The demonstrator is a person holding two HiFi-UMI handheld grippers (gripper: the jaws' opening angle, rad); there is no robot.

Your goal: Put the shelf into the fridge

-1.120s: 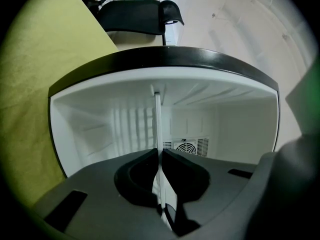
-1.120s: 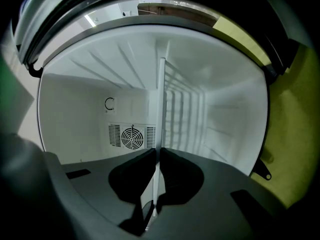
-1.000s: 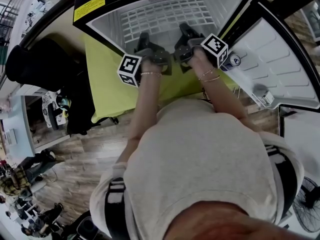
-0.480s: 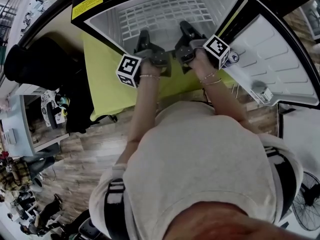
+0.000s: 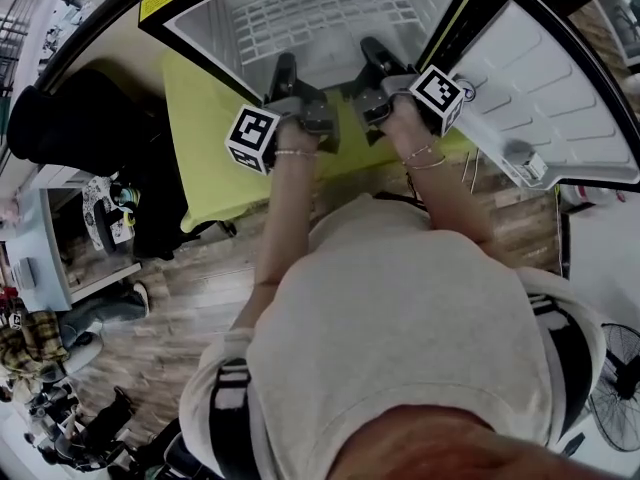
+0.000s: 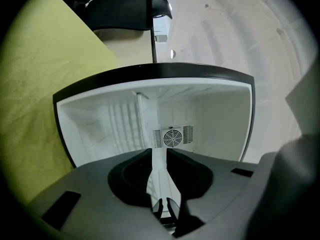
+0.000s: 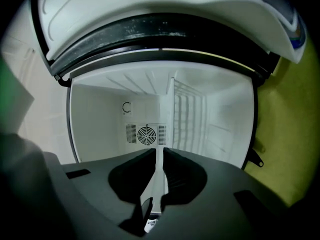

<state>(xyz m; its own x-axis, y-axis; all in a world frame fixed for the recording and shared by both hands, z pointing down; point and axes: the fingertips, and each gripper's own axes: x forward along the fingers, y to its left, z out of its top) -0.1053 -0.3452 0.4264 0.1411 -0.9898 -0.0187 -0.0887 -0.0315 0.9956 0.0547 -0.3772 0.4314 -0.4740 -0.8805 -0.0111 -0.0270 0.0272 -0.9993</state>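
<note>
Shelf: white wire-grid shelf (image 5: 330, 13), lying inside black-framed white fridge (image 5: 195, 40), slightly deeper vs 1 s ago.
Left claw (image 5: 284, 68): clamped on shelf's front edge.
Right claw (image 5: 372, 53): same.
Meaning: insertion prob. nearly done.

shelf (image 5: 330, 13) in fridge (image 5: 213, 36) | L tongs (image 5: 284, 68) left, R tongs (image 5: 372, 53) right on shelf front | door (image 5: 565, 108) rt

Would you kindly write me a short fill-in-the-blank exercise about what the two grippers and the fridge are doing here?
1. The left gripper and the right gripper are each shut on the white ____.
2. The door of the fridge stands ____.
3. At the back of the fridge's inside sits a round ____.

Missing words: shelf; open; fan.
</note>
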